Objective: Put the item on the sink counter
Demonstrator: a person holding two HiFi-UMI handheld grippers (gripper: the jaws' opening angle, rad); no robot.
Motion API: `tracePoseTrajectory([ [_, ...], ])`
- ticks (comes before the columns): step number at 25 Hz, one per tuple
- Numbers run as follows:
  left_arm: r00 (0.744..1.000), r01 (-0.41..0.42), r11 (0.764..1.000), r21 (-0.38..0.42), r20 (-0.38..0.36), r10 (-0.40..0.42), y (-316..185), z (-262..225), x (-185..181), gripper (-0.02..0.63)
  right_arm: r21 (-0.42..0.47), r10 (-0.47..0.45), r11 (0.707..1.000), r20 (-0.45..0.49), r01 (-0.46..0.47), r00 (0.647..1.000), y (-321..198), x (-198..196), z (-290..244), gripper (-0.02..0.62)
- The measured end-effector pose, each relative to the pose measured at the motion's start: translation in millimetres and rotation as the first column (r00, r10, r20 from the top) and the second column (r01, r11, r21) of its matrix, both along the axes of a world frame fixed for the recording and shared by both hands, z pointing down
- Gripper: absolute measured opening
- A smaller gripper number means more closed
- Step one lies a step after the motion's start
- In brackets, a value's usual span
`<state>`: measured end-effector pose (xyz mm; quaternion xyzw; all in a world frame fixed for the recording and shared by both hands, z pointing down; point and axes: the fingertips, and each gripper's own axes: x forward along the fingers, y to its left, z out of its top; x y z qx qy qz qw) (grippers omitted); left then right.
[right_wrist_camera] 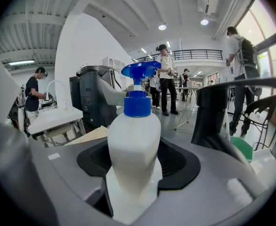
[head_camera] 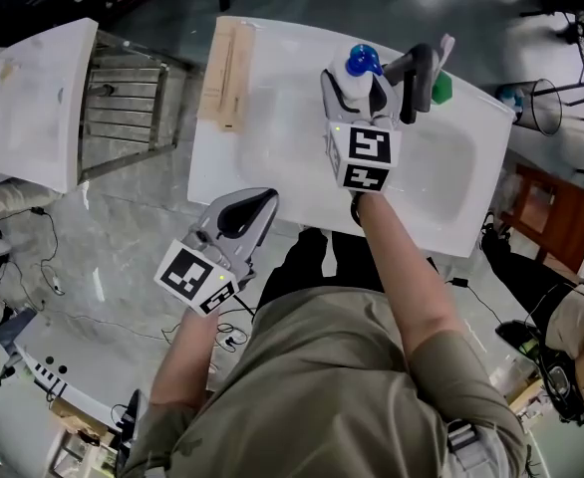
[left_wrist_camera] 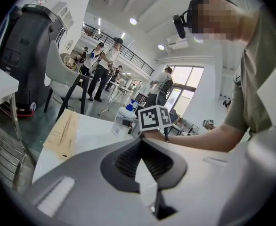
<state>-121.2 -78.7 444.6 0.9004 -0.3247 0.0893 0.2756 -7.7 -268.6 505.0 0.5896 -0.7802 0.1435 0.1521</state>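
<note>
bottle (right_wrist_camera: 133, 149): white, blue pump, upright, clamped between right gripper (right_wrist_camera: 132, 178) jaws, over the white counter (head_camera: 272, 137) | black faucet (right_wrist_camera: 213, 117) just right of those jaws; tan packet (head_camera: 227, 73) well left | left gripper (left_wrist_camera: 140, 166): jaws together, nothing between, at counter's near edge | room: open hall, people standing beyond

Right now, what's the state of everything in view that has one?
left tongs: shut, empty
right tongs: shut on pump bottle
pump bottle: upright, cap on
faucet: no water visible
tan packet: flat on sink counter
</note>
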Motion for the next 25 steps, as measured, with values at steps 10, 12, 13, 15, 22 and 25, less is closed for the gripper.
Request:
tracePoseTrajectory([
  [10,1.0,-0.009,1.0,-0.005,0.01,0.009,-2.3,6.4,-0.9,0.006,0.026,0.024,0.999,-0.008,-0.023,1.0,-14.2,-2.6,0.2,0.279],
  [12,1.0,-0.009,1.0,-0.005,0.009,0.009,-3.3,6.9,-1.1,0.006,0.027,0.027,0.999,-0.009,-0.027,1.0,-16.7,-2.5,0.4,0.279],
  [13,1.0,-0.009,1.0,-0.006,0.008,0.009,-4.0,6.9,-1.3,0.006,0.029,0.029,0.999,-0.009,-0.029,1.0,-17.9,-2.5,0.3,0.279],
  [15,1.0,-0.009,1.0,-0.007,0.006,0.009,-5.4,6.5,-1.6,0.006,0.032,0.034,0.999,-0.009,-0.034,0.999,-19.8,-2.1,-0.2,0.279],
  [22,1.0,-0.011,1.0,-0.009,0.002,0.011,-10.0,5.8,-0.6,0.006,0.037,0.039,0.999,-0.017,-0.038,0.999,-24.5,-0.4,0.2,0.279],
  [25,1.0,-0.014,1.0,-0.007,0.003,0.014,-12.8,5.0,1.5,0.006,0.04,0.038,0.998,-0.016,-0.037,0.999,-27.1,0.6,0.2,0.281],
])
